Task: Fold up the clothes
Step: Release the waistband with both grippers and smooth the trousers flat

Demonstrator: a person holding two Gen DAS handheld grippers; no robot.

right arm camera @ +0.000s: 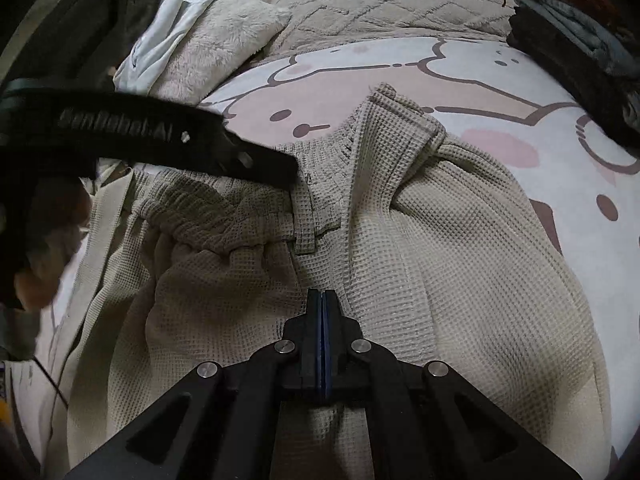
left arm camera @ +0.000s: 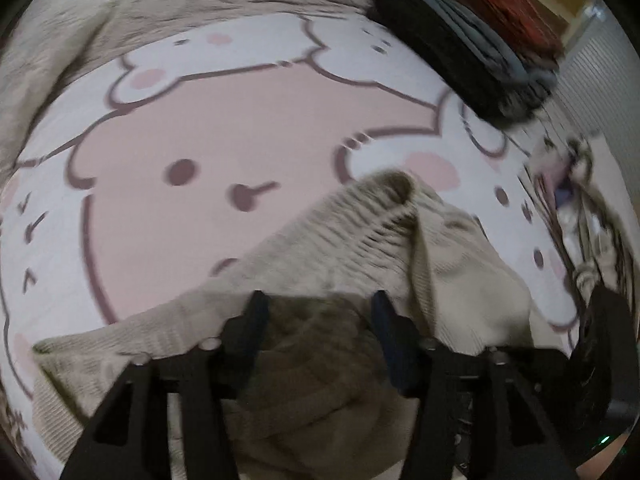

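- My right tongs [right arm camera: 323,300] sit closest, jaws pressed together with the blue pads meeting; I cannot tell whether any cloth is pinched between them or they only rest on it.
- My left tongs [left arm camera: 318,304] are spread wide, holding nothing, hanging over a shadowed stretch of fabric; I judge they are lined up to take a hold for a fold.
- Under both lies the beige waffle-knit garment [right arm camera: 460,248], rumpled across the near part of the bed, its gathered elastic waistband [right arm camera: 224,216] bunched toward my left and a ribbed edge [left arm camera: 384,208] humped up farther out. It looks like trousers, only partly flattened, so I judge the folding is at an early stage.
- From the right wrist view the left tongs reach in over the waistband, probably to straighten that bunched part.
- Beyond the garment spreads the pink and white cartoon-bear bedsheet [left arm camera: 224,128], the bare surface where the fold can be laid out.
- Farthest off, a stack of dark, grey and red folded clothes [right arm camera: 576,52] sits at the bed's far right, likely finished pieces, with fluffy beige pillows [right arm camera: 384,0] behind.
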